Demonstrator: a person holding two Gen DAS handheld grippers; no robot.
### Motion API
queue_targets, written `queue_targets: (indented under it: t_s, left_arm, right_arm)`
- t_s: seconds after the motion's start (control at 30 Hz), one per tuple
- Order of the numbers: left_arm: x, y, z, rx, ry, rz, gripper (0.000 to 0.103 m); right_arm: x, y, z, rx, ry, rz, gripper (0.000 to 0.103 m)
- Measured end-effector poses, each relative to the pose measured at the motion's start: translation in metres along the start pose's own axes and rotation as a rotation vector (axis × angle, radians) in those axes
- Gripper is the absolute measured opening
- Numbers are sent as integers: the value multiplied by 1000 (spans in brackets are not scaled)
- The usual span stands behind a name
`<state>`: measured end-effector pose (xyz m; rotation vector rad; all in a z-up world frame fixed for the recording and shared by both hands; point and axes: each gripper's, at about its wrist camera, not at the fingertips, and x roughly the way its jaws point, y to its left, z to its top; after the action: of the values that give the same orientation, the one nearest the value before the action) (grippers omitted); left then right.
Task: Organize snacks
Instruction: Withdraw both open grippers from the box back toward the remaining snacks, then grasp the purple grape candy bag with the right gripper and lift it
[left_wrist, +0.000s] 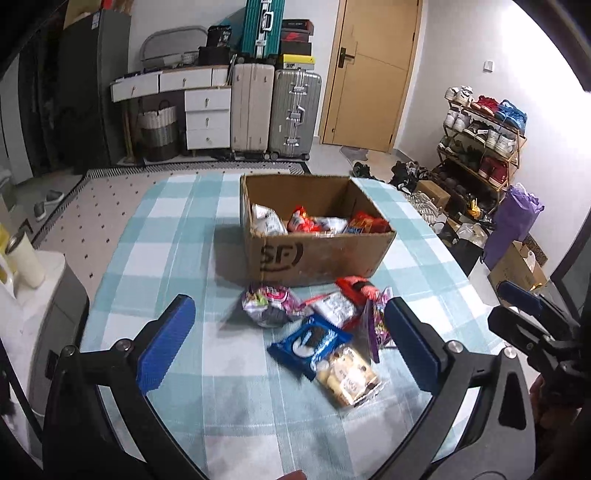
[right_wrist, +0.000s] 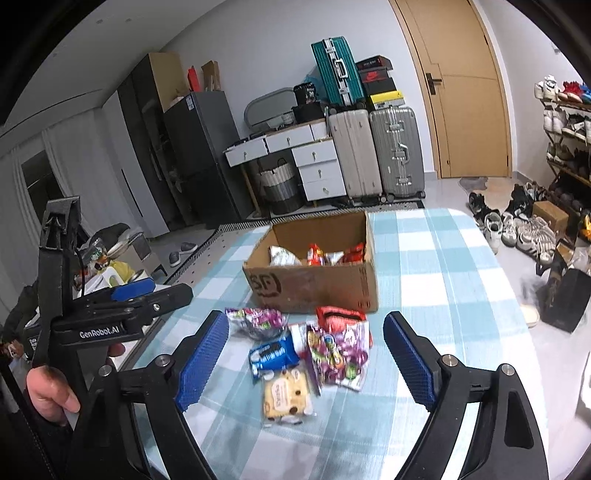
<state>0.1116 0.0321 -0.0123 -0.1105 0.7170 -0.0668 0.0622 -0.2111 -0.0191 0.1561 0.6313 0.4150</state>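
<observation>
left gripper (left_wrist: 290, 341): jaws wide apart, nothing between the pads, hanging over the loose snacks on the table
right gripper (right_wrist: 304, 363): jaws apart too, empty, above the same pile; its side shows at the right edge of the left wrist view
hand (right_wrist: 48, 391): grips the left tool's handle, seen at the lower left of the right wrist view
table (left_wrist: 177, 236): covered in a light blue and white check cloth
cookie pack (left_wrist: 349, 380): clear wrapper, nearest item, lying flat
blue biscuit pack (left_wrist: 310, 343): just behind the cookie pack, touching it
purple candy bag (right_wrist: 338, 354): to the right of the blue pack, overlapping the cookie pack's edge
silver-pink bag (left_wrist: 269, 304): left side of the pile, near the box front
white-red pack (left_wrist: 334, 306): mid pile, between the silver-pink bag and the red one
red pack (left_wrist: 356, 288): back of the pile, just beside the box front
cardboard box (left_wrist: 317, 254): open top, beyond the pile, already holds several red and white snack bags
suitcases (left_wrist: 275, 110): against the far wall, beside white drawers
</observation>
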Motion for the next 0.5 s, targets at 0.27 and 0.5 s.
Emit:
queue_targets:
  t_s: [0.27, 0.5]
  left_arm:
    - [28, 8, -24, -23, 60, -21, 102]
    - [61, 9, -43, -31, 124, -37, 102]
  right_arm:
    - [23, -16, -21, 38, 52, -9, 91]
    - [55, -33, -40, 65, 114, -22, 91]
